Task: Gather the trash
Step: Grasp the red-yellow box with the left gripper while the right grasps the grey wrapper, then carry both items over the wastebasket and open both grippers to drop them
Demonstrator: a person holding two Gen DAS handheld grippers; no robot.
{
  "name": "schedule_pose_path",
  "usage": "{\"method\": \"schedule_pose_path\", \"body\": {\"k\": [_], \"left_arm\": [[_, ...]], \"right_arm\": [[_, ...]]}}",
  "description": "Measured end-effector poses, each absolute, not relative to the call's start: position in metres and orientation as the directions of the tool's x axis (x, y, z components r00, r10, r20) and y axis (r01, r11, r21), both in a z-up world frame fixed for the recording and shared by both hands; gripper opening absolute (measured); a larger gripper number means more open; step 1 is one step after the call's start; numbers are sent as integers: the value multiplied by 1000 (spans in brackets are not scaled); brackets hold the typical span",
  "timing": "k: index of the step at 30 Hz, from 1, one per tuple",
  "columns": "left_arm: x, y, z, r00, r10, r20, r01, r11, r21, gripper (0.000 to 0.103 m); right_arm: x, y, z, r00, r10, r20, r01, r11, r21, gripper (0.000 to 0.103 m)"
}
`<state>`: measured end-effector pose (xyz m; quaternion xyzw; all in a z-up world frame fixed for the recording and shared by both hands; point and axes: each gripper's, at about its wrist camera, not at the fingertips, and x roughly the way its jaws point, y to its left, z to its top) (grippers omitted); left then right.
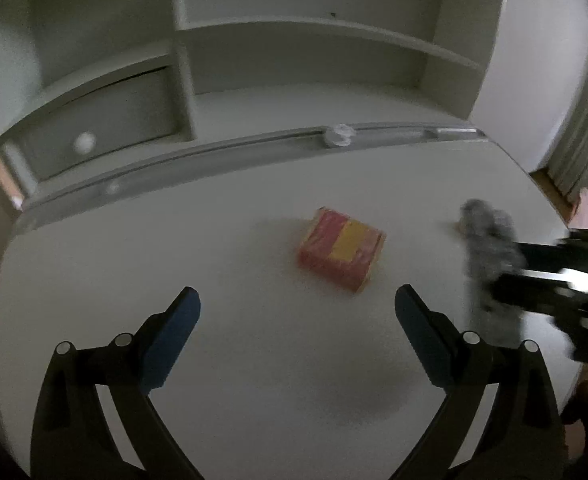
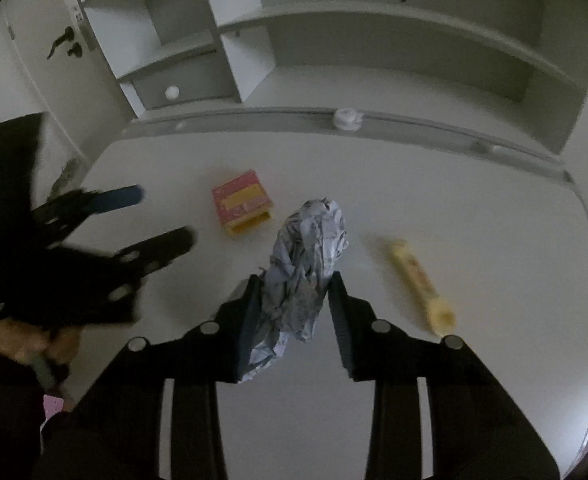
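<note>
Crumpled grey paper (image 2: 308, 268) sits pinched between the right gripper (image 2: 294, 284) pads, its top poking out past the fingertips, over the white desk (image 2: 454, 208). Left of the paper lies a red-and-yellow box (image 2: 241, 202); right of it, a yellow tube (image 2: 420, 280). Beyond the box, the left gripper (image 1: 298, 300) spreads wide, holding nothing.

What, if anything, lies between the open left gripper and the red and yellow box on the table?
Nothing visible. Bare table separates the left gripper from the red and yellow box. The crumpled paper, off to one side, is in the right gripper.
</note>
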<state>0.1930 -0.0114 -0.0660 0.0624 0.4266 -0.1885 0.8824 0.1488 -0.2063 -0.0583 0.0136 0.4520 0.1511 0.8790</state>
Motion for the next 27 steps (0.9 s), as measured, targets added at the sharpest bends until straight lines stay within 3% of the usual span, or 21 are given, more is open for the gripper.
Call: {"method": "schedule_pose_path", "body": {"k": [5, 6, 7, 8, 12, 18, 22, 27], "left_arm": [[213, -42, -85, 537, -217, -815, 396, 918, 16, 90], [215, -47, -88, 536, -205, -819, 395, 918, 29, 78], [215, -50, -89, 537, -202, -819, 397, 917, 34, 74], [214, -54, -87, 550, -199, -811, 392, 919, 40, 53], [202, -76, -71, 549, -237, -801, 388, 922, -7, 52], [129, -196, -43, 500, -431, -751, 599, 799, -60, 52], [67, -302, -43, 372, -567, -735, 764, 637, -105, 52], [-12, -408, -61, 203, -639, -742, 904, 413, -109, 52]], "right_arm": [[119, -247, -49, 573, 261, -777, -207, 963, 171, 34], [114, -258, -48, 580, 255, -774, -193, 966, 174, 34], [109, -267, -47, 587, 247, -771, -178, 968, 175, 34], [101, -278, -46, 594, 240, -768, -162, 971, 178, 34], [66, -339, -42, 638, 187, -747, -67, 980, 188, 34], [-13, -470, -53, 684, 30, -728, 188, 958, 216, 34], [-82, -557, -78, 665, -75, -743, 367, 899, 237, 34], [-156, -627, -129, 592, -127, -796, 512, 822, 250, 35]]}}
